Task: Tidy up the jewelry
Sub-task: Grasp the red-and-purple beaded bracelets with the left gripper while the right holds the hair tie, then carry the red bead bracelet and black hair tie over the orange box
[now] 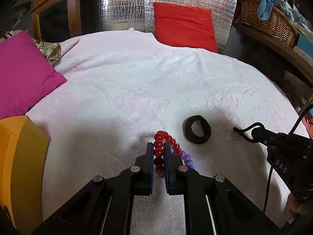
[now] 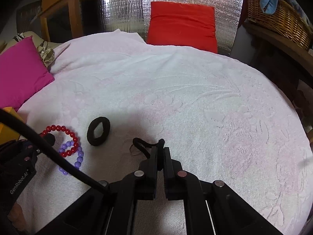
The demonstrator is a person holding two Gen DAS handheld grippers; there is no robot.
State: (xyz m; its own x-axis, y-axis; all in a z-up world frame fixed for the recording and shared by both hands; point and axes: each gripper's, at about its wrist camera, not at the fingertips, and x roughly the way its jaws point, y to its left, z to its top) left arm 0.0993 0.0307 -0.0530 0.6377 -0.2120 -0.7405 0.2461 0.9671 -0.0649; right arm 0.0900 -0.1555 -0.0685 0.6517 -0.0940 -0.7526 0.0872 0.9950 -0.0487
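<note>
**Inspector:** The left gripper (image 1: 158, 146) was closed on the red bead bracelet (image 1: 158, 151), low over the white towel (image 1: 137, 82); the purple bracelet (image 1: 186, 159) lay tangled against it.

**Clerk:** And the right?

**Inspector:** The right gripper (image 2: 160, 149) was pinched on a black cord (image 2: 141, 144). Risk, in my judgement: lifting the red might drag the purple. Pink cushion (image 1: 21, 72), red cushion (image 1: 183, 24), foil backdrop (image 1: 125, 4).

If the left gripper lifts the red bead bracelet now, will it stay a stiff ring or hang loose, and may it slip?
The red bead bracelet will probably sag: its beads already curve unevenly on the towel. The glossy round beads may slip or roll between the left gripper fingers. It overlaps the purple bead bracelet, so that one might get dragged along.
</note>
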